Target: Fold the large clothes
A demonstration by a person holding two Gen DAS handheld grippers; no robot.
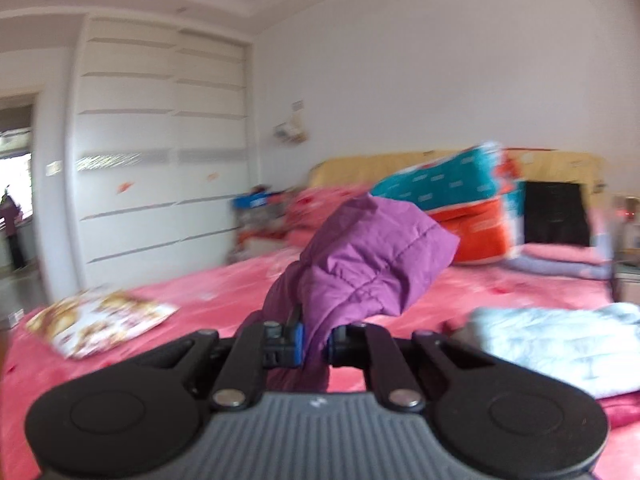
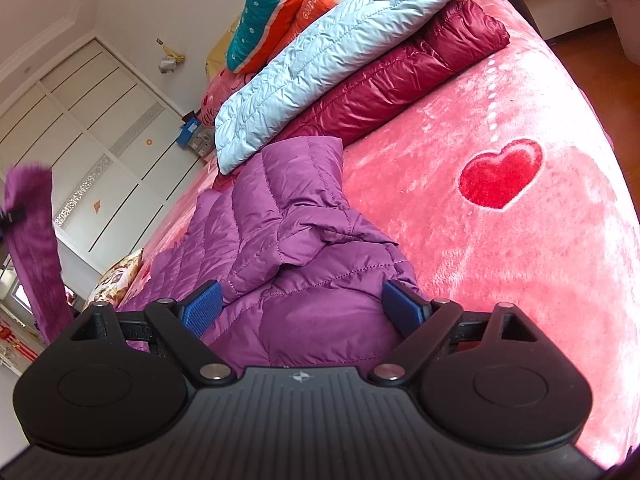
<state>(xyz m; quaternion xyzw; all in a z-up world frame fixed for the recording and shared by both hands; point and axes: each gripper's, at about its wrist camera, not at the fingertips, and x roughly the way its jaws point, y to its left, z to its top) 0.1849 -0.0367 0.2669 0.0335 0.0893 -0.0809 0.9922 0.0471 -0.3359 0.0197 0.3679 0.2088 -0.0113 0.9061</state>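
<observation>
left claw (image 1: 316,340): pinching purple puffer jacket (image 1: 360,264), fold lifted off bed (image 1: 224,280) | right claw (image 2: 302,310): spread, jacket between pads (image 2: 202,308) | jacket body near bed's right edge, beside light-blue jacket (image 2: 320,60) stacked on maroon one (image 2: 400,88)

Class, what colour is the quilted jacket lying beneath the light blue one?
Glossy dark red quilted jacket; right wrist view.

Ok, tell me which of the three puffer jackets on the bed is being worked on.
The purple jacket: the left gripper is shut on it. The light blue jacket and maroon jacket lie stacked aside, untouched.
</observation>
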